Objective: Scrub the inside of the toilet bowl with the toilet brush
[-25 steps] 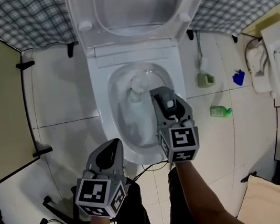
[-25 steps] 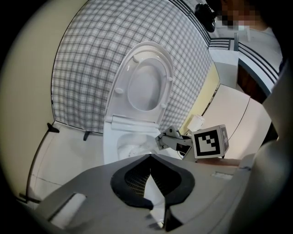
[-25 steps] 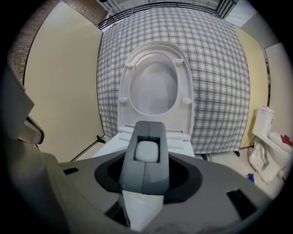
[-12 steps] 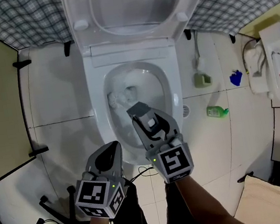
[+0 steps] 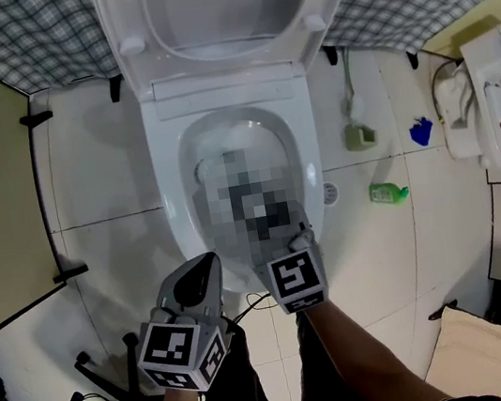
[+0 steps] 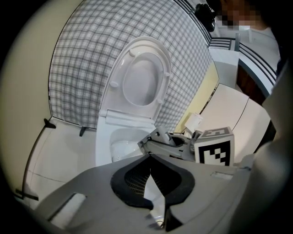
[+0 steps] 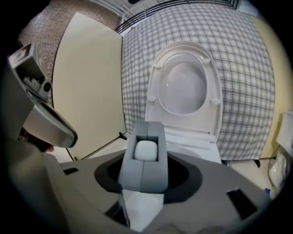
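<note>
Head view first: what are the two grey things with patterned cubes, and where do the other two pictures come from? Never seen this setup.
No robot: a person holds a tool in each hand; the patterned cubes are part of them. The head view is from a camera on the person's head, looking down at the toilet bowl, lid up. The other two come from a camera on each tool, looking along its jaws. The left tool has its jaws together on nothing. The right tool is clamped on the toilet brush and reaches into the bowl; a blurred patch hides most of that in the head view. A green bottle is on the tiled floor.
</note>
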A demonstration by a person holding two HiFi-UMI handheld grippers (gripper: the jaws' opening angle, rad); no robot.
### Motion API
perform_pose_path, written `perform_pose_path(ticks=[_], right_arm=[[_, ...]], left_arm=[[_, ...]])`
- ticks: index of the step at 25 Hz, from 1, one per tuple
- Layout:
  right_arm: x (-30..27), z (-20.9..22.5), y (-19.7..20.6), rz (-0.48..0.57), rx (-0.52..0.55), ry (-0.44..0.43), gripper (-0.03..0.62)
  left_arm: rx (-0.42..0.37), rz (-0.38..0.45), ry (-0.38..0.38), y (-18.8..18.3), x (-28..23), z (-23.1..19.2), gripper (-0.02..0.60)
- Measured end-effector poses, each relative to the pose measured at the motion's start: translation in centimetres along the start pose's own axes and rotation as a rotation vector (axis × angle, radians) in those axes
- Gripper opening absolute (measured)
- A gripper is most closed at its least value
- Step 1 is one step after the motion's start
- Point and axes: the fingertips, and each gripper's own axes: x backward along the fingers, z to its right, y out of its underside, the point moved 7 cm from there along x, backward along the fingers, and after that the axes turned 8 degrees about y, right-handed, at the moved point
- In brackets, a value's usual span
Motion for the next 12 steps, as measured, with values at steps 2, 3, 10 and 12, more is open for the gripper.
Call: perform_pose_path(ticks=[2,3,10,12], right_arm=[[-1.1,0.8,0.8,-0.009,-0.038,0.039,0.194],[-1.7,1.3,1.4,-0.021,-0.057,0.057,0.195],[-0.5,1.4,2.5,-0.049,-0.032,0.002,0.196],[1.6,0.6,2.0,-0.031,-0.015,-0.038,0.196]], left_arm=[[0.002,0.003,0.007,0.0,-0.2,0.4,-0.008],[0.003,0.006,0.012,-0.1,-0.3,0.6,-0.008],[0.001,0.006,0.007,0.4,0.0,0.6,-0.008],[0.004,0.002,-0.003,0.7,0.3,0.5,-0.008]])
